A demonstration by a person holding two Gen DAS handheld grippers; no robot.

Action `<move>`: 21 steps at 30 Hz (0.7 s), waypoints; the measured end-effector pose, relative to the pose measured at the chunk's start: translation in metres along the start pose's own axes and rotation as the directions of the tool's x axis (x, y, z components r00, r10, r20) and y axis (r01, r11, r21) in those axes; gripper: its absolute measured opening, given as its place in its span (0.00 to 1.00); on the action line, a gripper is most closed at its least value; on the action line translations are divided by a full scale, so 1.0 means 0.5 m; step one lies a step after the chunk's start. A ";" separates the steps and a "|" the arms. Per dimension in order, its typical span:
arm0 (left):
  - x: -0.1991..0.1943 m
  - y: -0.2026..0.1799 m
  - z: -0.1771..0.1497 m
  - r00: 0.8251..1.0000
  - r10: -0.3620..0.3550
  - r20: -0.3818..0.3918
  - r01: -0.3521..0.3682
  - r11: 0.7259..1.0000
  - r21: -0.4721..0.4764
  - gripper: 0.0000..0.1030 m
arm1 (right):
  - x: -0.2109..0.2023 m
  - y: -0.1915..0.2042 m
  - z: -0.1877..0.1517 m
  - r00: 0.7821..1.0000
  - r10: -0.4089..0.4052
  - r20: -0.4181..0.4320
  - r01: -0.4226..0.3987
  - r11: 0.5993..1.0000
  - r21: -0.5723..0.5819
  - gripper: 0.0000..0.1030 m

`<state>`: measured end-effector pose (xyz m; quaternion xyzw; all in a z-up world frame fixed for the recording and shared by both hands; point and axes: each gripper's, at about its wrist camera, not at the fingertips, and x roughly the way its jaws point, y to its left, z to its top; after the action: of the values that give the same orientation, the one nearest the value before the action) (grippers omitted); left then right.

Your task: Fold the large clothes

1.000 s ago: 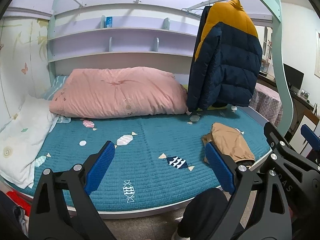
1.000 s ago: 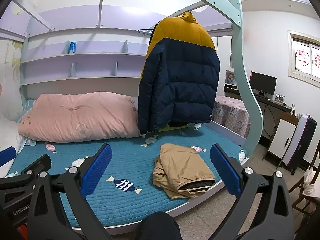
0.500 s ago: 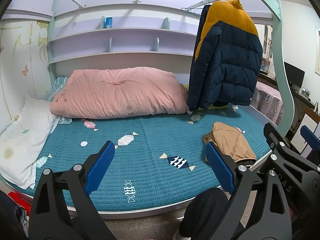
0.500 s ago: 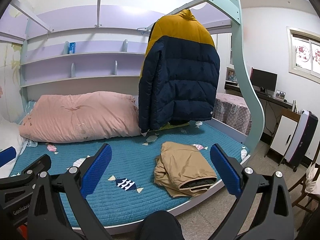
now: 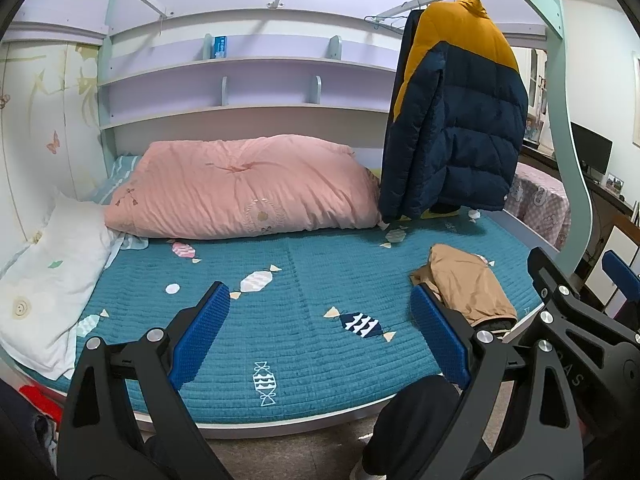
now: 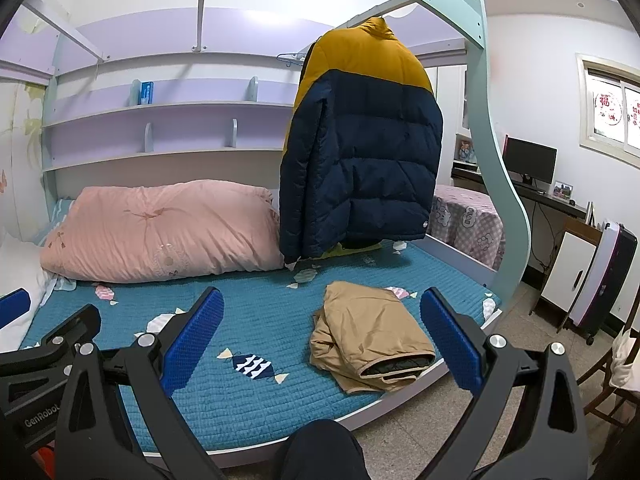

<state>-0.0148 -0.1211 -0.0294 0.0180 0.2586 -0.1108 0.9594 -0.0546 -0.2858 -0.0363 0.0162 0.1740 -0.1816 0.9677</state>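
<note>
A navy and mustard puffer jacket (image 5: 456,120) (image 6: 360,148) hangs from a rail above the bed's far right side. On the teal mattress (image 5: 280,312) (image 6: 256,320) near the front right edge lies a folded tan garment (image 5: 468,288) (image 6: 368,336). My left gripper (image 5: 320,328) is open over the mattress's front edge, holding nothing. Beside it, my right gripper (image 6: 324,332) is also open and empty, with the tan garment seen between its fingers but farther off.
A pink duvet (image 5: 248,188) and a white pillow (image 5: 44,284) lie at the back and left of the bed. The curved mint bed frame (image 6: 492,168) rises at the right. A desk with a monitor (image 6: 528,160), a cabinet and a suitcase (image 6: 604,276) stand beyond. A dark knee (image 6: 320,452) shows below.
Both views have drifted slightly upward; the bed and jacket sit a little lower in frame. Both grippers stay open and empty.
</note>
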 end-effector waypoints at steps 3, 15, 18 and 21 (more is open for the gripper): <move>-0.002 0.002 0.001 1.000 -0.003 -0.001 0.003 1.000 -0.002 0.90 | 0.000 0.000 0.000 1.000 0.001 0.000 -0.001 1.000 0.001 0.93; -0.003 0.009 0.000 1.000 0.007 -0.005 -0.007 1.000 -0.003 0.90 | 0.000 0.003 0.000 1.000 -0.002 -0.001 0.002 1.000 -0.003 0.93; -0.001 0.010 -0.001 1.000 0.009 -0.005 -0.009 1.000 -0.004 0.90 | 0.000 0.003 0.000 1.000 -0.002 0.000 0.002 1.000 -0.001 0.93; -0.001 0.013 -0.002 1.000 0.011 -0.004 -0.011 1.000 -0.002 0.90 | 0.002 0.003 -0.001 1.000 0.000 0.002 0.000 1.000 -0.004 0.93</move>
<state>-0.0143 -0.1147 -0.0300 0.0185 0.2607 -0.1054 0.9595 -0.0534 -0.2849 -0.0371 0.0143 0.1736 -0.1811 0.9679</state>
